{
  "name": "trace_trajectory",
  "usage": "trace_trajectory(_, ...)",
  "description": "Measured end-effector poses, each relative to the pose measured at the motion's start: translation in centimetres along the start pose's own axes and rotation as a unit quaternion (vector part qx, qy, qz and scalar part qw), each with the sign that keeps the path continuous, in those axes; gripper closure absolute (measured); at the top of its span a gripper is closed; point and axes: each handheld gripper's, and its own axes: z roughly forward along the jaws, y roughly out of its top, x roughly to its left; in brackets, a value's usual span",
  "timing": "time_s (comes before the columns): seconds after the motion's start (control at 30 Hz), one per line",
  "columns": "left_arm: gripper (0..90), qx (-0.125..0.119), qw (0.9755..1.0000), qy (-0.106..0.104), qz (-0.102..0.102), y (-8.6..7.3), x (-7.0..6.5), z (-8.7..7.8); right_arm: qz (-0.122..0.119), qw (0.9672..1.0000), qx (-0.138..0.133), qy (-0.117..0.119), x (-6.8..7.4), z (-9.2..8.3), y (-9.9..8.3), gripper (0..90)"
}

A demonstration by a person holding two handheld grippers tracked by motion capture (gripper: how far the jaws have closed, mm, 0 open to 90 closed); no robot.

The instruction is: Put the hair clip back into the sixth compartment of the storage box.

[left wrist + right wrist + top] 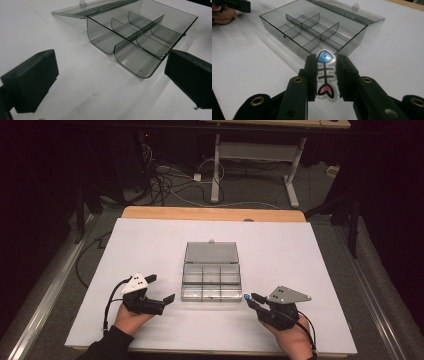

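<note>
1. A clear smoke-grey compartment box (211, 280) sits open at the middle of a white table (300, 250), its lid (210, 253) folded back flat on the far side and its cross dividers splitting the tray into small cells.
2. The right gripper (325, 72), held low near the box's right front corner, is clamped on a fish-skeleton charm (325, 75): blue head with an eye pointing toward the box, black spine and ribs, pink tail nearest the hand. The jaws press its two edges.
3. In the high view the charm's blue head (247, 296) pokes out just right of the box's front wall, close to it; whether they touch cannot be told.
4. The left gripper (160, 290) rests on the table left of the box, jaws spread wide with nothing between them.
</note>
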Motion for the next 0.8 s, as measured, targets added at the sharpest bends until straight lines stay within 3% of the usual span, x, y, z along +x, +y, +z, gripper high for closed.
trace_trajectory(0.8, 0.0, -0.005, 1.0, -0.001, -0.005, 0.0, 0.1, 0.0, -0.019, 0.9995, 0.014, 0.021, 0.5, 3.5, 2.6, 73.0)
